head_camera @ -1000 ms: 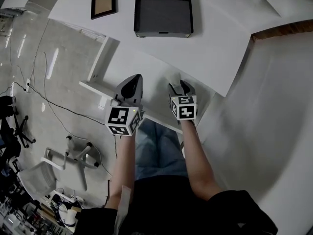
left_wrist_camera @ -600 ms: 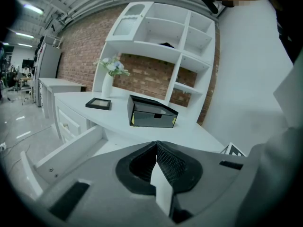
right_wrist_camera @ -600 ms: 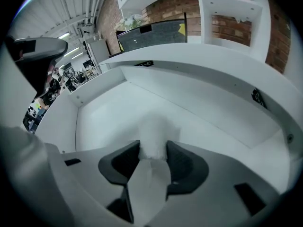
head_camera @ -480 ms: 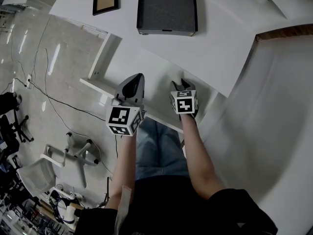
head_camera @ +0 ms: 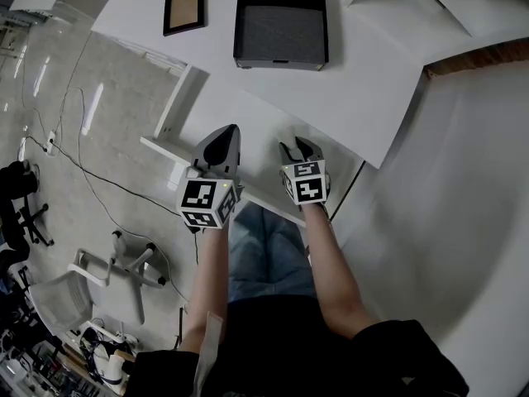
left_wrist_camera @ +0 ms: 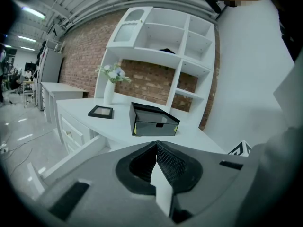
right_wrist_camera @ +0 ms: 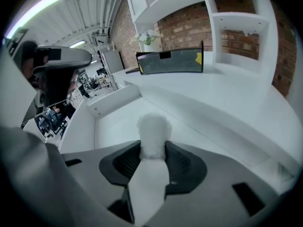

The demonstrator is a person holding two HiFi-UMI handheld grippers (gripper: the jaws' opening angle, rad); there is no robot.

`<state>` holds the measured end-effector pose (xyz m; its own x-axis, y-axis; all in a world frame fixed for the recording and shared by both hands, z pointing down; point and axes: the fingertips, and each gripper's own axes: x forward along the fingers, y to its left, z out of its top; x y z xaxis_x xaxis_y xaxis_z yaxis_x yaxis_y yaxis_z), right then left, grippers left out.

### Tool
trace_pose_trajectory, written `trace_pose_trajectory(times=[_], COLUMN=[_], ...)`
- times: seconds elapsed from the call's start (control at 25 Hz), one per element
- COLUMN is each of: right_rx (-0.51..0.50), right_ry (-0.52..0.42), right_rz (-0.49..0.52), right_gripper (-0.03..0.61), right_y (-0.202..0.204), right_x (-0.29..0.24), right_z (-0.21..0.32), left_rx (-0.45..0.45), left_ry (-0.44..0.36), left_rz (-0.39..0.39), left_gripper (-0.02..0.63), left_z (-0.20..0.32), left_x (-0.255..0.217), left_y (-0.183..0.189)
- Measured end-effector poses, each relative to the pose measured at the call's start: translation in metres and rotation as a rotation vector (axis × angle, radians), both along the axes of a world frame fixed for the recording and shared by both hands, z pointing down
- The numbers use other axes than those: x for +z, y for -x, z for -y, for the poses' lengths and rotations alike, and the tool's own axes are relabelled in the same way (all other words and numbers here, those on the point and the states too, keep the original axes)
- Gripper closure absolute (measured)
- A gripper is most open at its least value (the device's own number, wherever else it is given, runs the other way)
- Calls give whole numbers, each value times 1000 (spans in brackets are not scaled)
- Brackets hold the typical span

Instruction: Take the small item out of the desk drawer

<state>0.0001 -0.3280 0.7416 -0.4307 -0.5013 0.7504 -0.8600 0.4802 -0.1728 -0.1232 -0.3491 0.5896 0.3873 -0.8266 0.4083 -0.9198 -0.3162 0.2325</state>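
The white desk drawer (head_camera: 254,121) stands pulled out under the desk top, and both grippers hover over it. In the right gripper view a small white fluffy item (right_wrist_camera: 153,126) sits between the ribbed pads of my right gripper (right_wrist_camera: 152,151), just above the drawer floor (right_wrist_camera: 113,122). The jaws are closing and both pads touch the item's sides. In the head view the right gripper (head_camera: 297,149) hides the item. My left gripper (head_camera: 221,141) is beside it to the left, shut with nothing in it (left_wrist_camera: 156,148).
A black open box (head_camera: 281,21) and a small picture frame (head_camera: 184,9) lie on the desk top (head_camera: 372,73). A vase of flowers (left_wrist_camera: 110,82) and white shelves stand behind. A chair base (head_camera: 124,263) and cables are on the floor at left.
The right gripper's jaws have drawn in around the white fluffy item and it has shifted slightly left. The left gripper has held its place over the drawer.
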Motion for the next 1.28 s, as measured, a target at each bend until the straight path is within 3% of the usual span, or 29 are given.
trace_pose_trajectory(times=[0.32,0.8,1.04,1.28], right_rx=[11,188,272,325], right_ry=[-207,-670,-828,-904], right_rz=[123,225,238,222], right_gripper=[426,426,426,426], right_y=[14,-53,-87,-104], right_x=[-104,-307,-367,-394], right_z=[12,56,52,45], left_rx=[-19,66,112,147], left_ry=[-112,-331,-417,-467], left_rz=[13,16,22,20], left_gripper=[604,604,605,604], left_z=[22,36,40,40], left_x=[-62,-179,-219,-241], left_y=[11,-17,-33,-43])
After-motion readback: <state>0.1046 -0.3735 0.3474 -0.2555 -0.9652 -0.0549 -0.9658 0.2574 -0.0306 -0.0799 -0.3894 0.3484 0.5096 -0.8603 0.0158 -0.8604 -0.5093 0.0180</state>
